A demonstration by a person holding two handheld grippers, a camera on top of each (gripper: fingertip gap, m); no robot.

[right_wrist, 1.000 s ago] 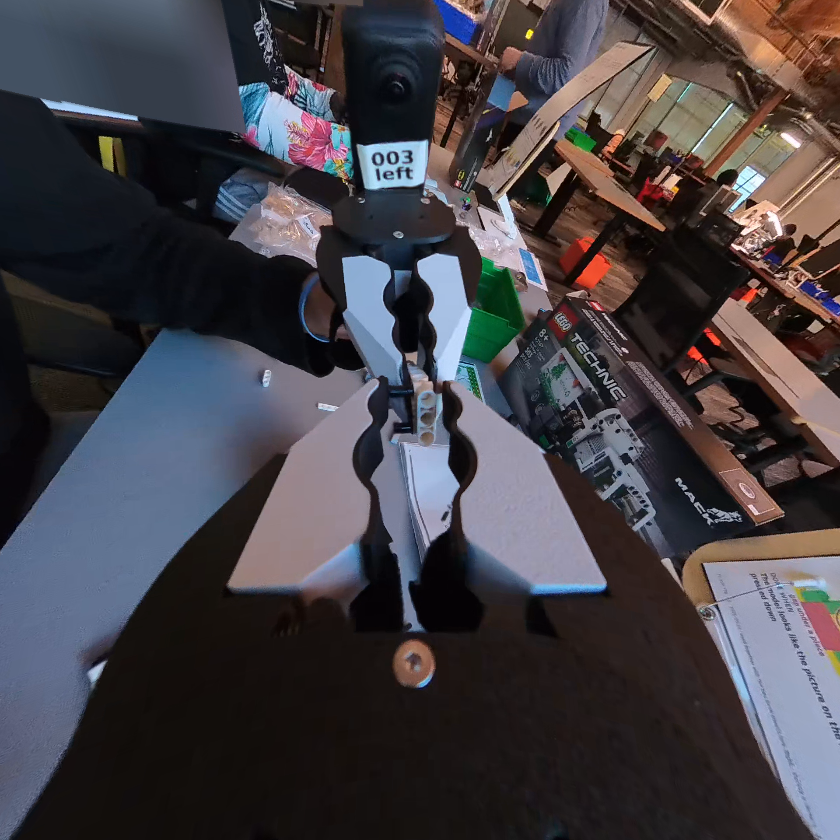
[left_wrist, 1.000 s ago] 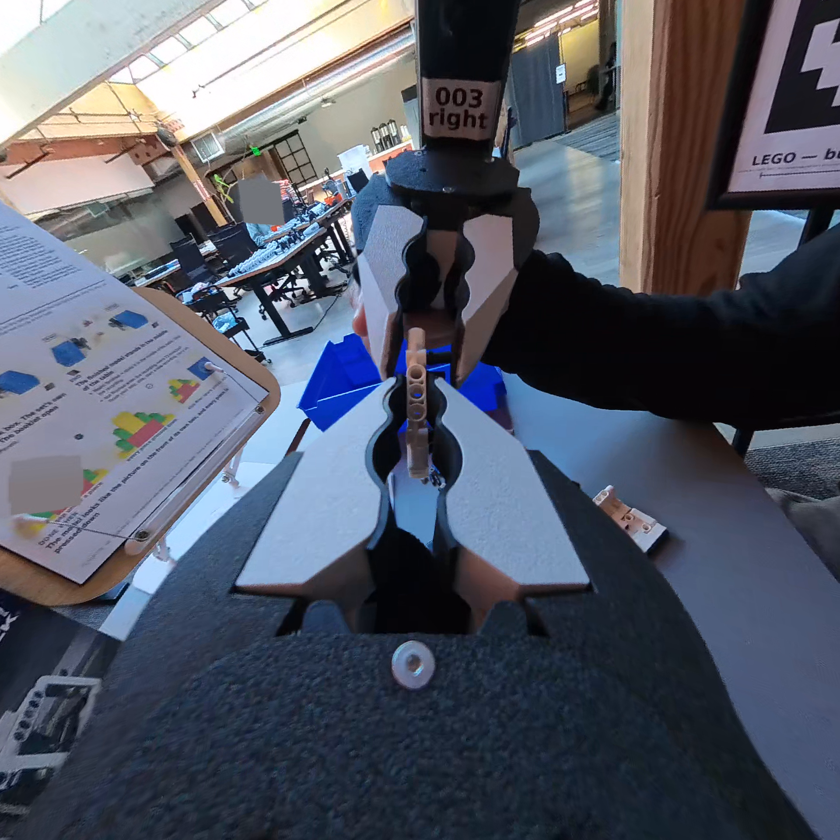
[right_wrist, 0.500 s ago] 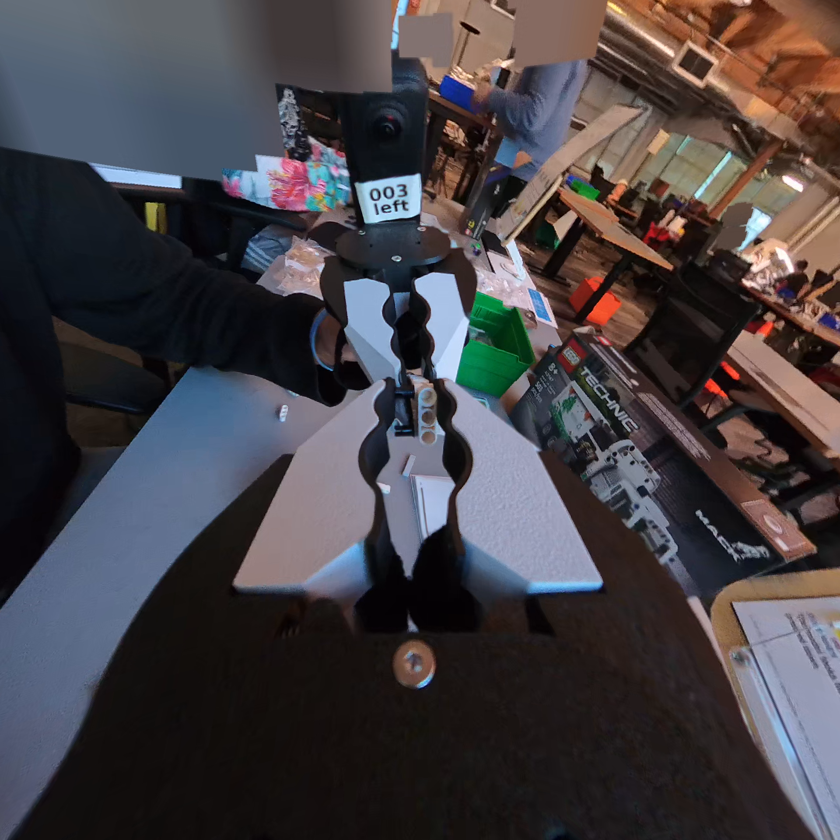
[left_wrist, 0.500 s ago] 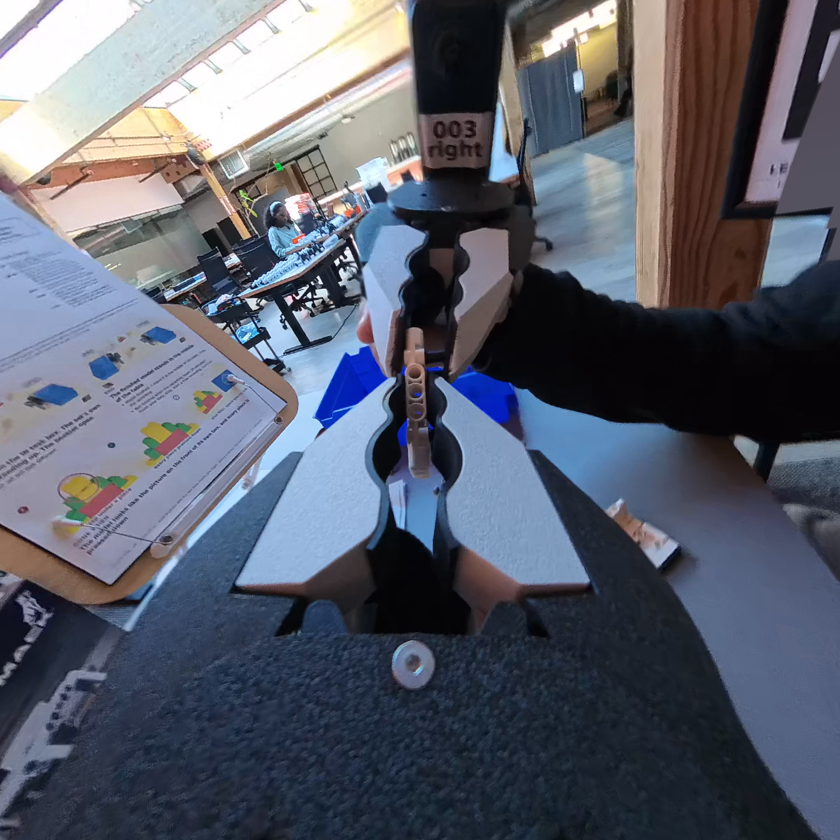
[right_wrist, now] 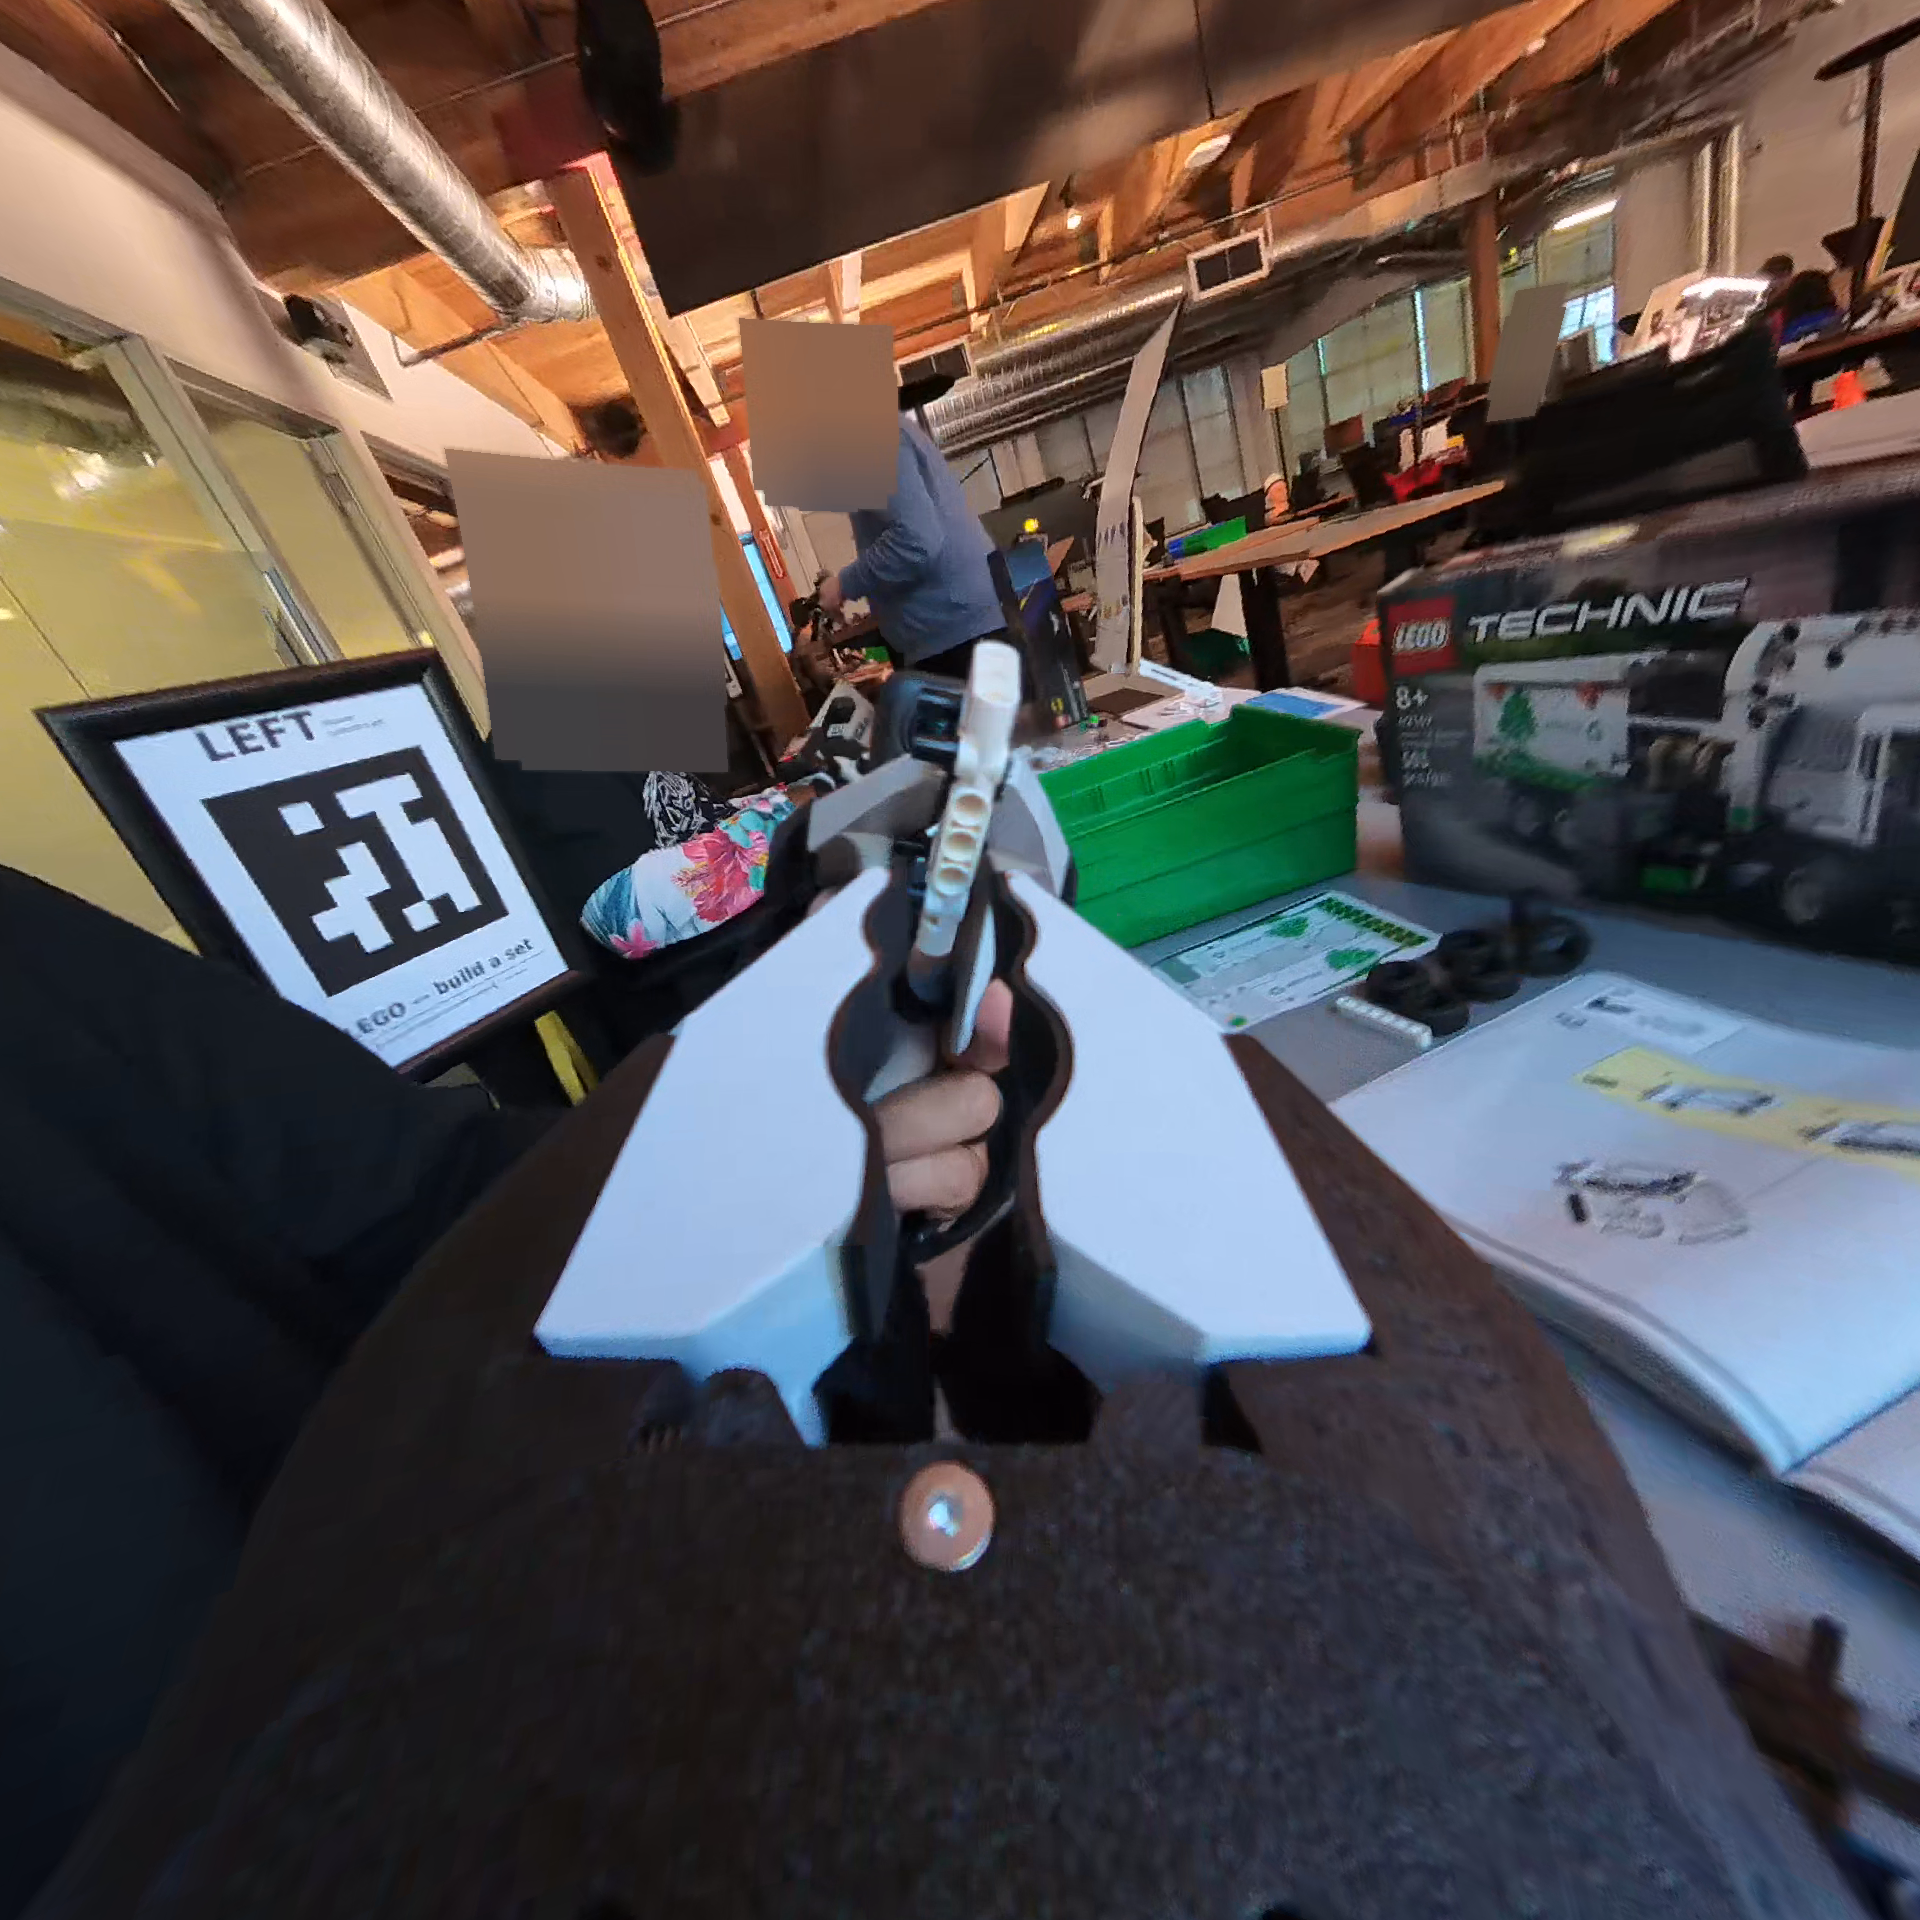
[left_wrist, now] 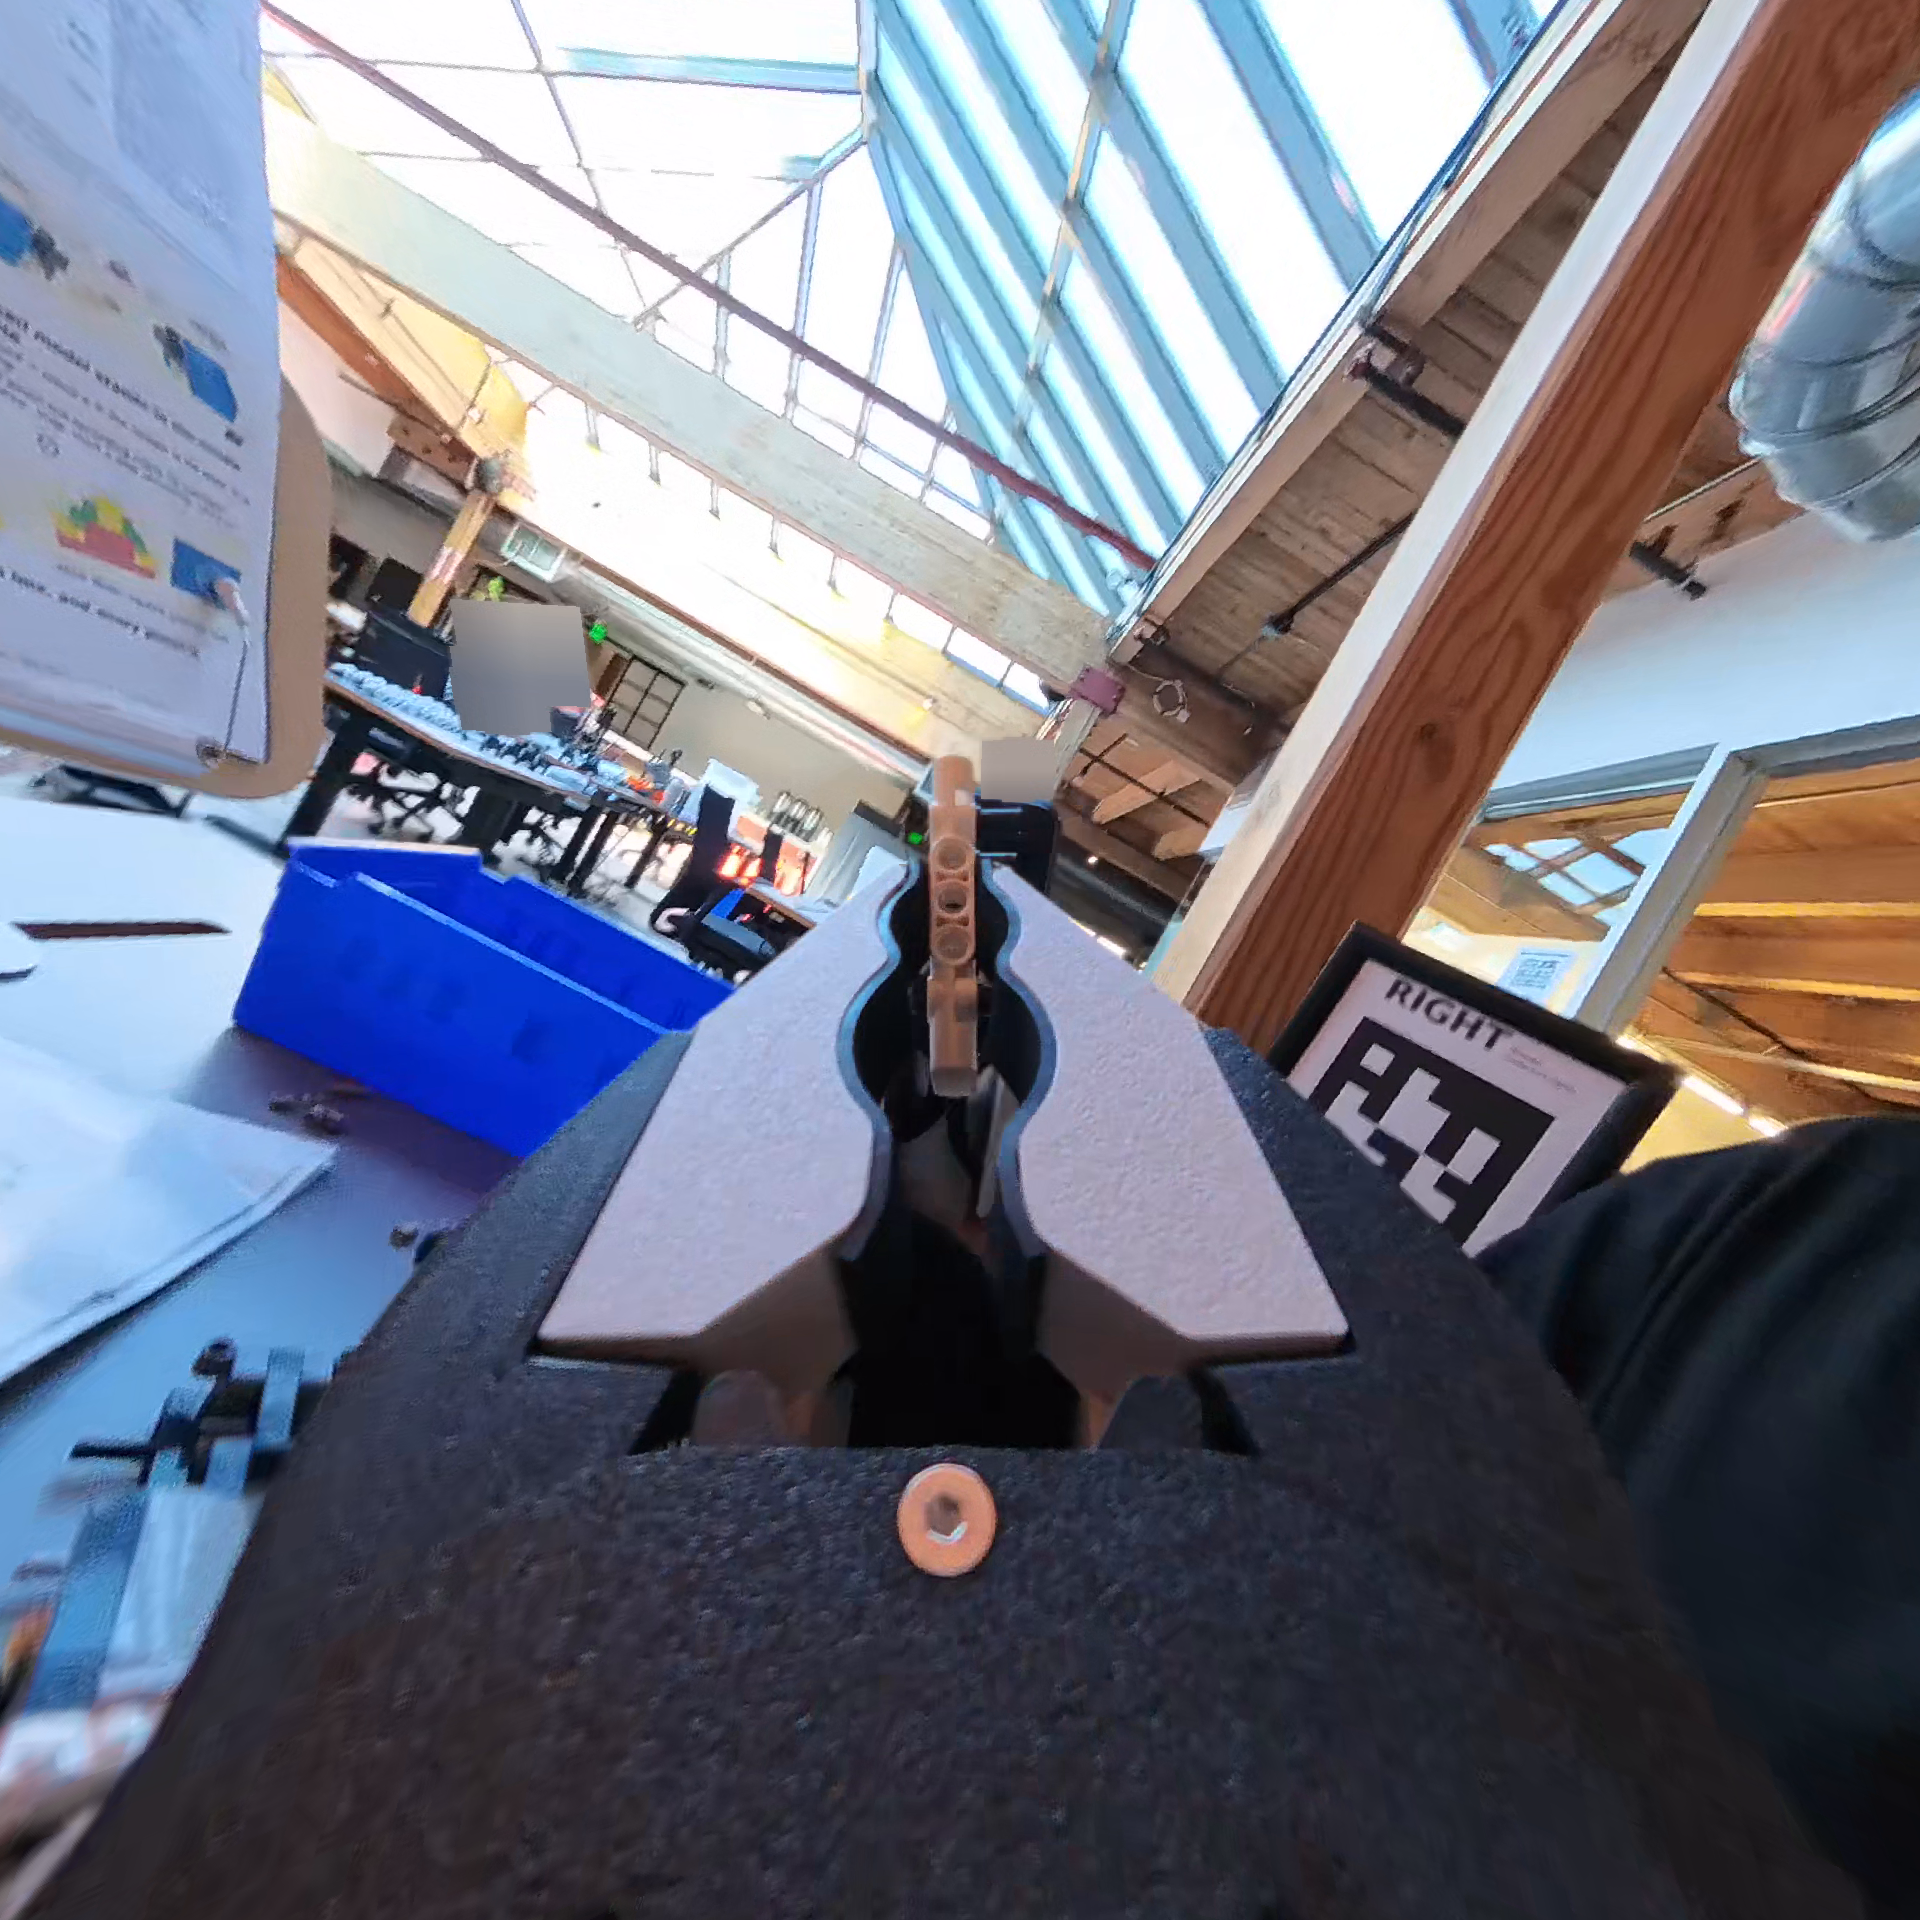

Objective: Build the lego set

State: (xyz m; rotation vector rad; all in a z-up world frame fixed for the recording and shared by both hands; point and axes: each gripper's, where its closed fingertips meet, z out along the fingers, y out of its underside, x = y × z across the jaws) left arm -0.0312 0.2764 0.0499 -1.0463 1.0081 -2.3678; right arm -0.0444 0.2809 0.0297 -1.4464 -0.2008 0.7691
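Note:
My left gripper (left_wrist: 951,875) is shut on a pale Technic beam (left_wrist: 952,914) that stands upright between its tips, tilted up toward the ceiling. A black piece (left_wrist: 1020,831) sticks out beside the beam's top. In the right wrist view the same white beam (right_wrist: 966,831) with a black pin (right_wrist: 912,854) sits between the tips of my right gripper (right_wrist: 948,885), which is shut on it. The left gripper's grey fingers (right_wrist: 840,816) show just behind the beam, with the hand (right_wrist: 935,1132) holding it below. Both grippers meet tip to tip above the table.
A blue bin (left_wrist: 457,977), papers (left_wrist: 125,1184) and small black pins (left_wrist: 312,1112) lie left. A framed marker sign (left_wrist: 1455,1112) and a dark sleeve (left_wrist: 1714,1403) are right. A green bin (right_wrist: 1205,821), the set's box (right_wrist: 1662,727), black tyres (right_wrist: 1455,971) and an open booklet (right_wrist: 1662,1164) lie right.
Both grippers have tilted upward together with the beam still between them. The right gripper no longer shows above the beam in the left wrist view.

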